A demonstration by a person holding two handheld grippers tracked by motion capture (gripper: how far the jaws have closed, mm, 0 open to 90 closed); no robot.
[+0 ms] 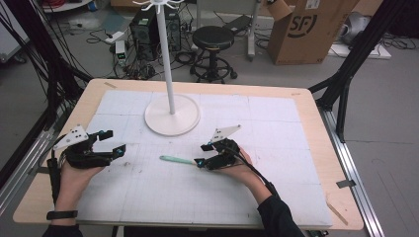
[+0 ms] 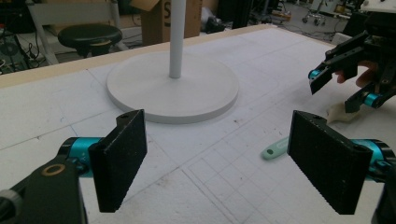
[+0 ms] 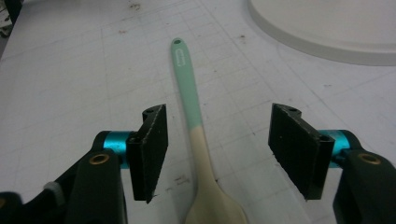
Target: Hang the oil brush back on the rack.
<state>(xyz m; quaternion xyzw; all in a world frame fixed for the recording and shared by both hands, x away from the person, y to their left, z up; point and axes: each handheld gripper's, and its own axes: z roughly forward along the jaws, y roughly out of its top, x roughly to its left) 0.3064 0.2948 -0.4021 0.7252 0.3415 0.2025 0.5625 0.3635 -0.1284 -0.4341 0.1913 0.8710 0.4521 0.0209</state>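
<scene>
Spatula with mint-green handle and cream silicone blade (image 3: pixel 200 140): flat on white gridded table (image 1: pixel 276 197), between right gripper (image 3: pixel 217 144) fingers, untouched, fingers parted. Left gripper (image 2: pixel 229 158) fingers wide apart, nothing between, well aside.

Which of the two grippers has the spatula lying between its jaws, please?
The right gripper: its open jaws straddle the spatula without touching it. The left gripper stands open over bare table, apart from the spatula.
</scene>
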